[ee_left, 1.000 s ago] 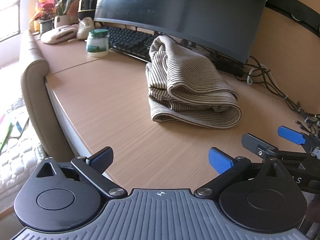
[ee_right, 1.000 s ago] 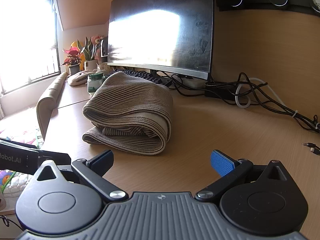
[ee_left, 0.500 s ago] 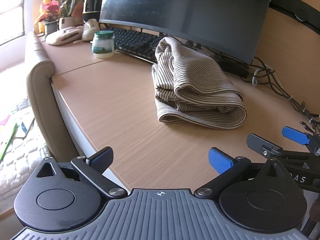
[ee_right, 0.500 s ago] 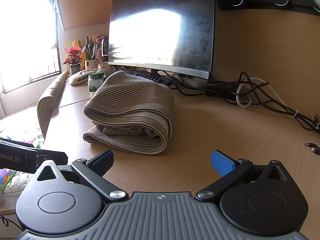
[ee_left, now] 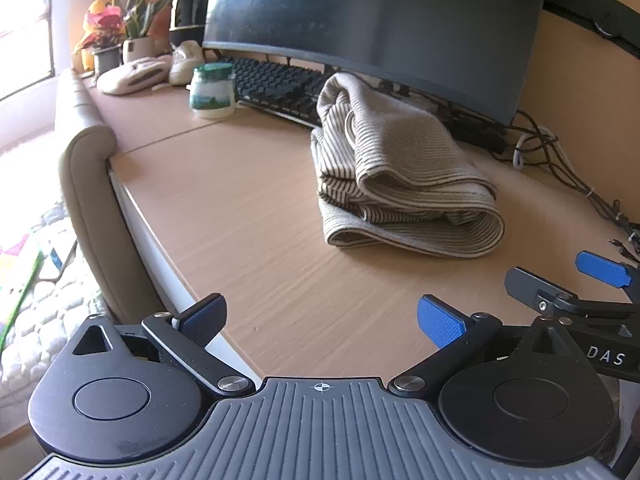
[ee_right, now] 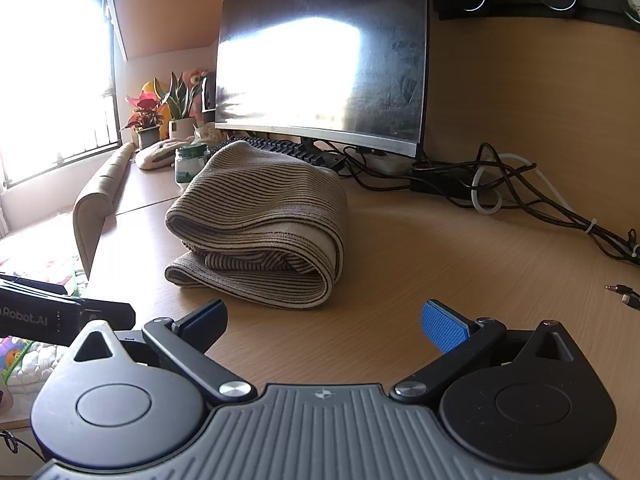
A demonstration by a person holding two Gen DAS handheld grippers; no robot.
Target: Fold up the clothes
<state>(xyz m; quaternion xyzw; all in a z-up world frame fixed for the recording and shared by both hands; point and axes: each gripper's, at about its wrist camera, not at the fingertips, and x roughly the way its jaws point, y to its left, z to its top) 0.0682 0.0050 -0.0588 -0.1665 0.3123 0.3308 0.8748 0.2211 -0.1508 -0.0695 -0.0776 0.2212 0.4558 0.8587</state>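
Note:
A beige striped garment (ee_left: 404,172) lies folded in a thick bundle on the wooden desk (ee_left: 248,208), in front of the monitor; it also shows in the right wrist view (ee_right: 264,224). My left gripper (ee_left: 320,320) is open and empty, near the desk's front edge, well short of the garment. My right gripper (ee_right: 324,324) is open and empty, just short of the bundle's near fold. The right gripper's fingers (ee_left: 600,270) show at the right of the left wrist view. The left gripper's body (ee_right: 60,316) shows at the left of the right wrist view.
A curved monitor (ee_left: 380,20) and black keyboard (ee_left: 280,84) stand behind the garment. A green-lidded jar (ee_left: 211,90), slippers (ee_left: 132,76) and potted plants (ee_left: 108,40) sit at the far left. Tangled cables (ee_right: 500,192) lie at the right. A padded chair arm (ee_left: 86,168) borders the desk's left edge.
The left gripper has drawn back and turned slightly, so the garment sits further right and farther off in its view. The right gripper has barely moved. Both stay open.

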